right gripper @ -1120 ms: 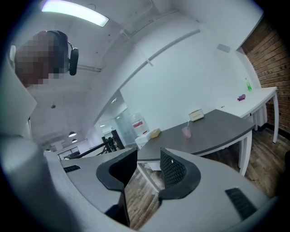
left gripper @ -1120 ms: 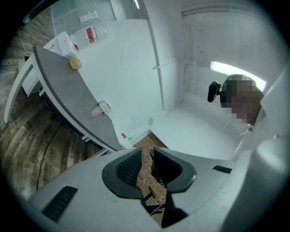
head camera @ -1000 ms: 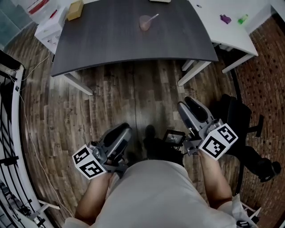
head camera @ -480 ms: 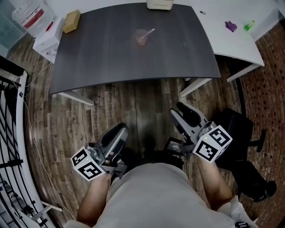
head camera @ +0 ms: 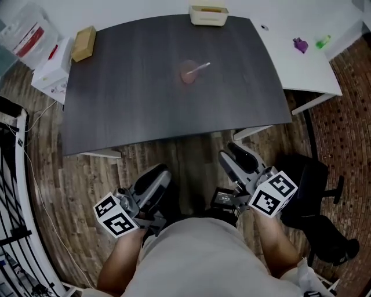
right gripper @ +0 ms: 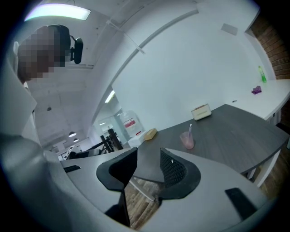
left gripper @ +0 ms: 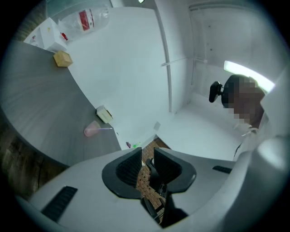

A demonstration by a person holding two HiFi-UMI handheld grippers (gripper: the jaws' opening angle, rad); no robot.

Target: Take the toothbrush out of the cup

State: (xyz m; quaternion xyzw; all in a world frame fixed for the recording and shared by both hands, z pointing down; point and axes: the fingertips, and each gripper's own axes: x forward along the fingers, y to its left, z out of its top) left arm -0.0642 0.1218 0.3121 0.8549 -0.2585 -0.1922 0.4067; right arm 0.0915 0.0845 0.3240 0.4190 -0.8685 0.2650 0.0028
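Note:
A pink cup [head camera: 188, 74] stands near the middle of the dark grey table [head camera: 127, 93], with a toothbrush [head camera: 200, 68] leaning out of it to the right. Both also show in the left gripper view, cup [left gripper: 92, 130] and toothbrush [left gripper: 105, 128], and in the right gripper view, cup [right gripper: 186, 141] and toothbrush [right gripper: 190, 129]. My left gripper [head camera: 164, 172] [left gripper: 147, 152] is low by my body, short of the table edge, its jaws a thin slit apart and empty. My right gripper [head camera: 232, 152] [right gripper: 148, 154] is just short of the near edge, slightly open, holding nothing.
A tan box [head camera: 84, 42] lies at the table's far left corner and a cream container [head camera: 208, 14] at its far edge. A white table [head camera: 301, 64] at the right carries small purple [head camera: 300, 44] and green [head camera: 323, 41] items. A black office chair [head camera: 304, 194] stands right of me.
The table has slid down and closer in the head view as I stepped toward it. Both grippers stay low by my body, empty.

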